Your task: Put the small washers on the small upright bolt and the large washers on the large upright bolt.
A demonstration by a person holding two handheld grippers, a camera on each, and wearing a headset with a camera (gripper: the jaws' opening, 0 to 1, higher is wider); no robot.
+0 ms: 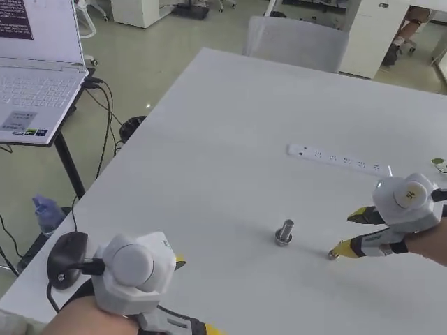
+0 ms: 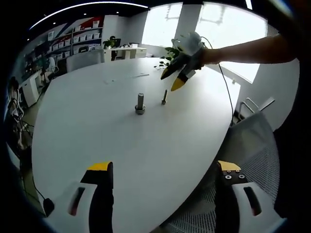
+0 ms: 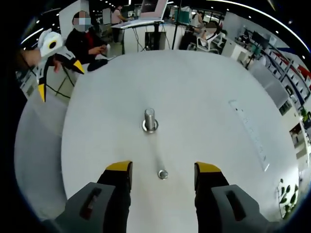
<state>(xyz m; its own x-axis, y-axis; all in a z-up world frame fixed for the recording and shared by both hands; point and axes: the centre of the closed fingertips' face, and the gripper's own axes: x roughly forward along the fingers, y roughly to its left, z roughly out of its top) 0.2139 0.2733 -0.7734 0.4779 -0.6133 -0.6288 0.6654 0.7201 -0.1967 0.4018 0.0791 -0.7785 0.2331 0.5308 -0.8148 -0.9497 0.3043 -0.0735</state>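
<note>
A large upright bolt [image 1: 283,232] stands mid-table with a washer ring around its base [image 3: 149,127]. The small upright bolt [image 1: 332,255] stands just right of it, beside the lower fingertip of my right gripper [image 1: 347,232]. In the right gripper view the small bolt [image 3: 163,174] sits between the open jaws of the right gripper [image 3: 164,168], untouched, and the large bolt [image 3: 149,119] is ahead. My left gripper [image 1: 195,296] hovers at the table's near edge, open and holding nothing [image 2: 165,167]. From there I see both bolts [image 2: 140,103] [image 2: 164,96] and the right gripper [image 2: 175,77].
A white power strip [image 1: 339,158] lies at the back right of the white table [image 1: 209,139]. A laptop [image 1: 35,77] sits on a side desk at the left, a black mouse [image 1: 66,259] near the front-left corner, a chair [image 1: 297,42] behind the far edge.
</note>
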